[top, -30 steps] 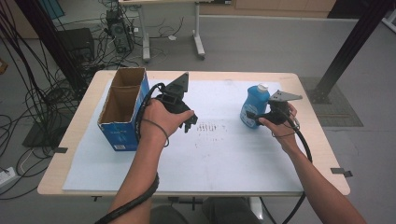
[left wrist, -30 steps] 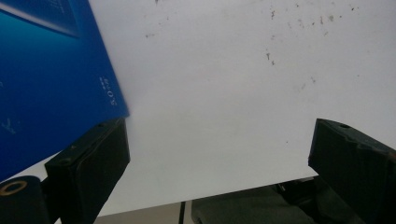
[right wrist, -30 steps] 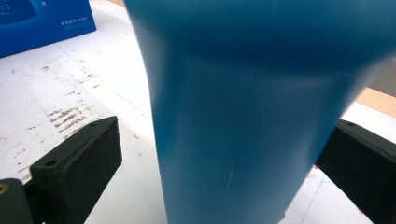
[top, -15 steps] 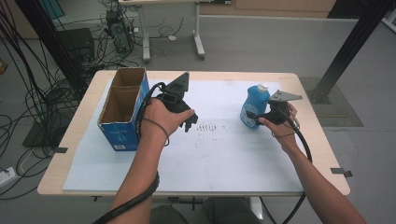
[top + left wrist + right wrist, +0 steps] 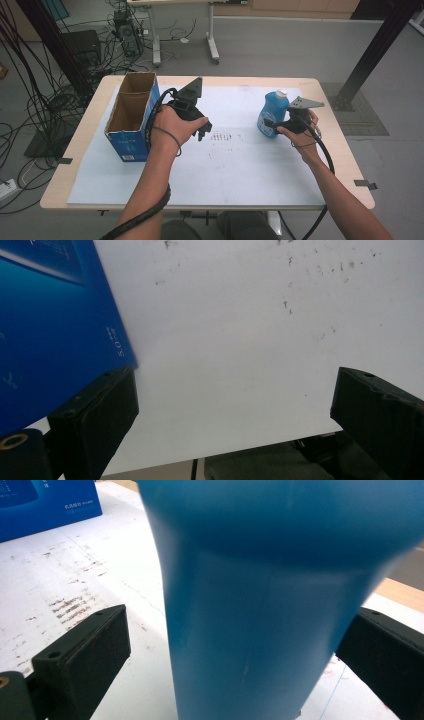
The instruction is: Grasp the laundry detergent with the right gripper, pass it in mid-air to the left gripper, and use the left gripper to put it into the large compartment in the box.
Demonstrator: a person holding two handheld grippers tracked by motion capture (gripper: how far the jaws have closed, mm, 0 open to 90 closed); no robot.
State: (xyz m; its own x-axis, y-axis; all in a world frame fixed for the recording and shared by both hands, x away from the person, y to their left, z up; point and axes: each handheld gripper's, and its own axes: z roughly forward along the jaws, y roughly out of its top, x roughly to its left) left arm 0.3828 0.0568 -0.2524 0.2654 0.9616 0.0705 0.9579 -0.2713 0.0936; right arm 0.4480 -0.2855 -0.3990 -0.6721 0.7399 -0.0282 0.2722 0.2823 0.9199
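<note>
High view is looking forward and down on the whole white-papered wooden table [image 5: 240, 170]. Left gripper view is hovering close over it, open blue cardboard box [image 5: 55, 330] at 10 o'clock. Right gripper view is pressing close to the blue plastic bottle [image 5: 270, 605], sharing that box at 11 o'clock.

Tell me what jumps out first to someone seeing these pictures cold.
The blue bottle with a white cap stands at the table's right, between the open jaws of the right gripper, which has not closed on it. At the left stands an open, empty blue cardboard box, with the left gripper open over the white mat beside it.
</note>
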